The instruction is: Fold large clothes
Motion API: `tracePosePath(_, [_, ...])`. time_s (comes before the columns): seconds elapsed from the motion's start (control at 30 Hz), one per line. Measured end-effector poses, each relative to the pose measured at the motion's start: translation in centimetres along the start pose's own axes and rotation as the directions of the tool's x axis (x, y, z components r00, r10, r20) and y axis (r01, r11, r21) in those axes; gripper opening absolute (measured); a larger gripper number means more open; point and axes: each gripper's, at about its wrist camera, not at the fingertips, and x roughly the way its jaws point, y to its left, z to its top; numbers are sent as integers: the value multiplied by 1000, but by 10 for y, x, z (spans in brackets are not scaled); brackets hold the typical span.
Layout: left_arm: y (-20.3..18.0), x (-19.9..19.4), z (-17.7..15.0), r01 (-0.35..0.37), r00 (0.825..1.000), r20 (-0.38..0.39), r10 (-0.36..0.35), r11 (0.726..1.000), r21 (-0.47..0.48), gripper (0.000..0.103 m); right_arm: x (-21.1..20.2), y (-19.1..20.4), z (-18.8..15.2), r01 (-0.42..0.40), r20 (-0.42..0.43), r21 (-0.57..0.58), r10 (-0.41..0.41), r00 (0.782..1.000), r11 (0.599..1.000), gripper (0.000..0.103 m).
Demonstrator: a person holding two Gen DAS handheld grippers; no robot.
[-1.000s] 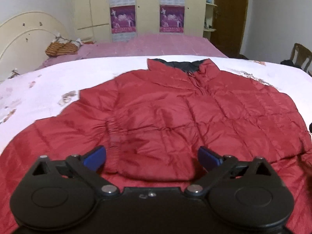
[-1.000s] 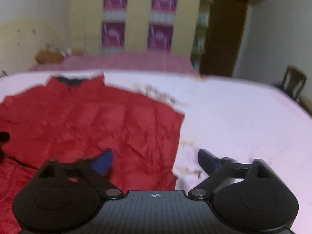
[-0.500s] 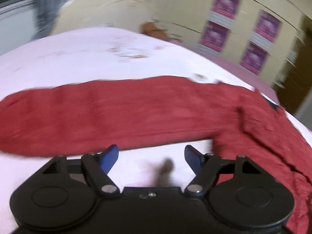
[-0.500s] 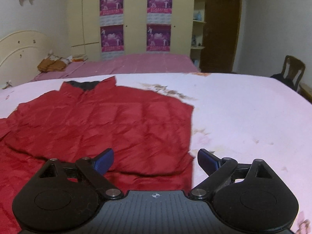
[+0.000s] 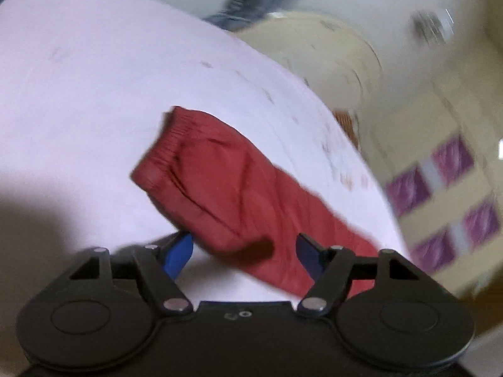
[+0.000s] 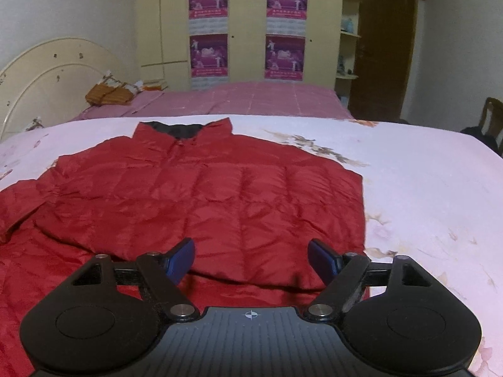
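Through my left wrist camera, badly blurred, my left gripper (image 5: 243, 249) hangs with its blue fingers (image 5: 177, 253) spread wide and holding nothing; the red sleeve (image 5: 239, 194) of the puffer jacket lies straight out on the pale bedsheet (image 5: 78, 94) and passes between and ahead of them, its ribbed cuff (image 5: 160, 150) at the far end. I judge the step in hand is to take this sleeve and fold it across the body, so I should come down near the cuff, not mid-sleeve, get both layers of the slippery padded fabric between the pads before closing, and lift only enough to carry it over without dragging the rest askew. Through my right wrist camera, which is sharp, my right gripper (image 6: 251, 259) is likewise wide open and empty, poised low over the jacket's hem. The jacket (image 6: 204, 194) lies flat with its dark-lined collar (image 6: 182, 128) away from me, its right side already a straight folded edge, the other sleeve running off to my left. I would keep the right fingers ready to press the body down near the hem so it does not slide when the left sleeve comes across. Beyond are a pink bed (image 6: 251, 100) and a wardrobe (image 6: 245, 25).
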Motion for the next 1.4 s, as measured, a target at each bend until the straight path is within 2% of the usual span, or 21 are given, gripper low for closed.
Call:
tracePosePath(0.1, [5,6,5,13,999,50,-8,996,-93,71,2,-2,3,3,3,21,-3,1000,1000,79])
tracePosePath(0.17, [-2,15,9,-1,998,62,7,996,-86,61,3,-6,6,9,2,33,-9,1000,999,79])
tracePosePath(0.2, [-5,20,12,-5,998,54,9,998,-69,26,4,-8,7,12,2,38,-12,1000,999,79])
tracePosePath(0.23, [-7,28,16,-12,1000,24,13,999,-48,8,3,-10,8,16,3,41,-16,1000,999,79])
tracePosePath(0.3, [-16,32,19,-21,999,27,21,1000,-8,8,3,-15,9,24,8,46,-25,1000,999,79])
tracePosePath(0.4, [-52,31,19,17,997,67,-26,992,128,8,4,-22,11,34,10,65,-35,999,997,79])
tracePosePath(0.47, [-80,33,12,59,995,61,-74,975,213,8,6,-26,11,42,8,84,-43,999,996,79])
tracePosePath(0.53, [-111,36,1,107,992,34,-123,947,302,8,7,-30,11,45,7,100,-46,999,994,79])
tracePosePath(0.6, [-144,45,-12,166,984,-7,-178,907,388,8,8,-32,11,44,9,116,-45,999,992,79])
tracePosePath(0.7, [-195,57,-40,255,965,-86,-246,825,504,8,7,-35,12,42,15,133,-45,999,990,79])
tracePosePath(0.83, [-258,70,-92,367,930,-222,-293,689,625,8,6,-41,11,46,15,164,-49,999,985,79])
tracePosePath(0.97, [-301,81,-149,444,896,-351,-272,539,716,8,4,-53,10,54,14,207,-58,998,977,79])
tracePosePath(1.07, [-316,78,-191,477,879,-397,-264,452,754,8,1,-63,8,64,15,240,-69,997,969,79])
tracePosePath(1.13, [-326,76,-214,499,866,-428,-257,404,767,8,-3,-70,7,69,17,260,-76,997,963,79])
tracePosePath(1.2, [-338,73,-238,534,845,-475,-244,345,772,8,-7,-77,6,76,20,274,-85,996,959,79])
tracePosePath(1.3, [-334,63,-269,580,814,-539,-218,246,776,8,-14,-88,6,86,29,296,-99,995,951,79])
tracePosePath(1.4, [-335,56,-295,599,798,-561,-220,187,779,8,-22,-100,5,93,41,311,-111,993,946,79])
